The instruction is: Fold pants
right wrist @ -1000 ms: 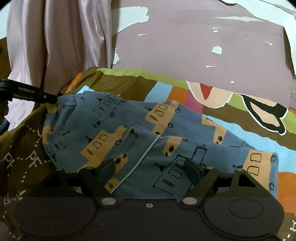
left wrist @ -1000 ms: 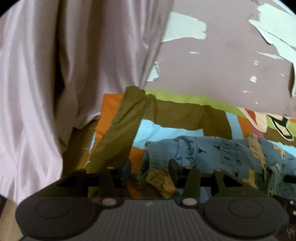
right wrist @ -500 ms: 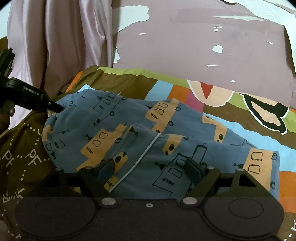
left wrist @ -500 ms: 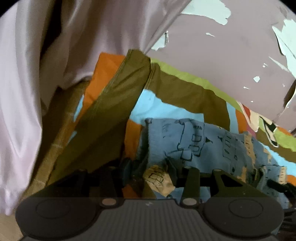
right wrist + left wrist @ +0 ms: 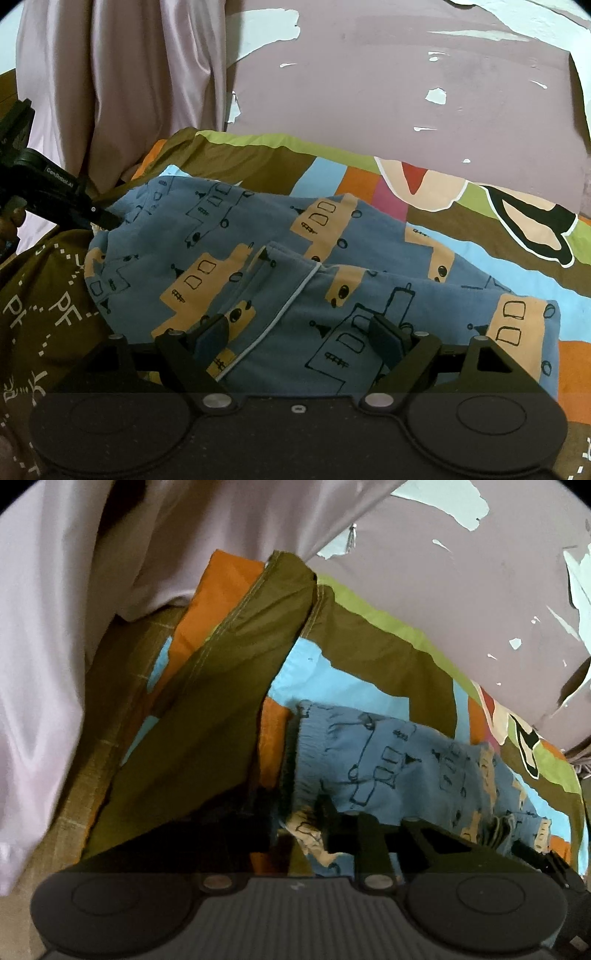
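Blue pants [image 5: 258, 240] printed with tan vehicles lie folded over on the bed. In the left wrist view the gathered waistband [image 5: 310, 738] of the pants [image 5: 399, 760] sits right in front of the fingers. My left gripper [image 5: 299, 823] is closing its jaws, with a tan-printed corner of the waistband pinched between them. From the right wrist view the left gripper [image 5: 105, 219] touches the pants' far left corner. My right gripper [image 5: 299, 336] hovers open just above the near fold, and nothing is between its fingers [image 5: 210, 336].
A patchwork bedsheet [image 5: 461, 243] in olive, orange and light blue covers the bed, and its edge [image 5: 240, 646] folds up at the left. A pale pink curtain [image 5: 55, 627] hangs at the left, before a peeling mauve wall [image 5: 369, 92]. Brown lettered cloth [image 5: 44, 306] lies near left.
The left gripper has dipped and rolled toward the waistband corner, and its jaws have narrowed onto the fabric. The right gripper has stayed where it was, open.
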{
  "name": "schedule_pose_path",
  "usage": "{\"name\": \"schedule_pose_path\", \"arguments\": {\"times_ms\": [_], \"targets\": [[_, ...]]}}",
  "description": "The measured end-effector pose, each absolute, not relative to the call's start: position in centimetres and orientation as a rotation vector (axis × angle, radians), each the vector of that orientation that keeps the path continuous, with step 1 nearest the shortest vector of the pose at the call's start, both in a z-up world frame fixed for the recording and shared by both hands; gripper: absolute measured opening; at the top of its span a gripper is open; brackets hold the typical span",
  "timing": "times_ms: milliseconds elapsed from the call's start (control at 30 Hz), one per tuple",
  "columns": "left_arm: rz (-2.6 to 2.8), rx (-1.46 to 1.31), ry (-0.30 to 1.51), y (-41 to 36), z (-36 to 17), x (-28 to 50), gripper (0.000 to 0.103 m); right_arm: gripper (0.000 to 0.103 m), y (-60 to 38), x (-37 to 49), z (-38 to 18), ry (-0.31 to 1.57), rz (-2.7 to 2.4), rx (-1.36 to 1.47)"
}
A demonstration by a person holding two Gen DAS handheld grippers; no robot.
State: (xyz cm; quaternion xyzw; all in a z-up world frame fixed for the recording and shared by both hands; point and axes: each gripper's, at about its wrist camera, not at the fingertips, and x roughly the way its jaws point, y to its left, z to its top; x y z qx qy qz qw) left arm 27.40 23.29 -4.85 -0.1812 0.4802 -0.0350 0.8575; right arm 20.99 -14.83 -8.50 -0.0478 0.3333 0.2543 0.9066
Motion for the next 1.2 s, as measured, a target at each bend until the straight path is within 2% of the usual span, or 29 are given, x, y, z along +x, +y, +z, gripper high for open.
{"name": "schedule_pose_path", "arguments": {"times_ms": [233, 467, 700, 833, 967, 1067, 1133, 1200], "targets": [[-0.014, -0.179, 0.960, 18.6, -0.7, 26.9, 0.016, 0.085, -14.9, 21.0, -8.5, 0.685, 0.521, -0.089], [-0.113, -0.158, 0.871, 14.1, 4.2, 25.7, 0.015, 0.085, -15.8, 20.7, -7.7, 0.653, 0.527, -0.066], [-0.315, -0.029, 0.805, 5.1, 8.9, 24.2, 0.015, 0.085, -19.3, 19.6, -5.6, 0.592, 0.546, -0.095], [-0.445, 0.064, 0.785, -1.7, 9.7, 23.0, 0.015, 0.085, -23.0, 18.8, -4.1, 0.562, 0.517, -0.119], [-0.556, 0.175, 0.782, -8.3, 7.7, 22.3, 0.017, 0.085, -27.0, 18.7, -3.5, 0.578, 0.434, -0.136], [-0.635, 0.210, 0.787, -11.7, 4.2, 22.2, 0.027, 0.085, -30.5, 18.6, -4.1, 0.585, 0.336, -0.085], [-0.670, 0.226, 0.788, -12.9, 2.1, 21.6, 0.047, 0.085, -32.7, 18.6, -4.8, 0.599, 0.271, -0.034], [-0.674, 0.262, 0.769, -13.3, 0.5, 20.3, 0.056, 0.085, -34.6, 19.1, -5.4, 0.623, 0.240, 0.035]]}}
